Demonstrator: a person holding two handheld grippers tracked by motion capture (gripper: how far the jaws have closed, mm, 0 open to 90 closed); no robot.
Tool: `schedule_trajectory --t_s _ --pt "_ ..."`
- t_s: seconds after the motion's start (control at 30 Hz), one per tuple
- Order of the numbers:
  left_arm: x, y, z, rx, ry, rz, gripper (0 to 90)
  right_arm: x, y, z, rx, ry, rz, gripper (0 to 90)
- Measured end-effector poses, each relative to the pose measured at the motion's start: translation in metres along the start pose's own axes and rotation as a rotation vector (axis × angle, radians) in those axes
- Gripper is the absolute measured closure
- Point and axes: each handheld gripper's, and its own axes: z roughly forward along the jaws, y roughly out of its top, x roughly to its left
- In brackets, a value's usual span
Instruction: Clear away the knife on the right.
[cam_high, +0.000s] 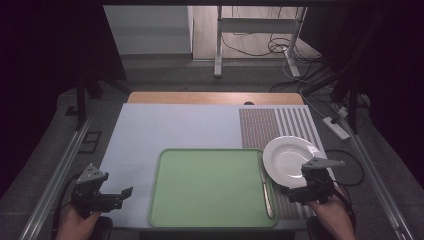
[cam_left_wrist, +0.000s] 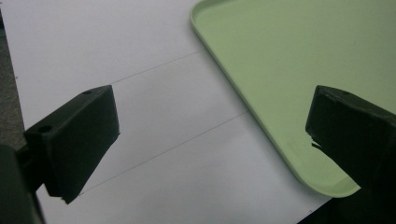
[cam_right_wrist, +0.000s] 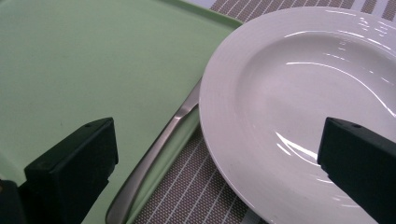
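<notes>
High view: each hand-held gripper, left and right, gapes wide, holding nothing

Desk: wood top, mostly covered by a white sheet. Striped placemat at the right side. Green tray sits front-centre on the sheet, right edge touching the mat. White plate on the mat, rim overlapping the tray's right edge.

the right gripper hangs with jaws wide apart above a white plate, a metal utensil handle, a green tray and a striped mat.
</notes>
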Motion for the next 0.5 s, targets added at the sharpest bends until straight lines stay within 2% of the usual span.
schedule_trajectory --t_s 0.5 --pt "0.0 0.0 0.0 0.002 0.002 0.001 2.9 -0.005 -0.011 -0.017 -0.039 -0.047 0.048 0.0"
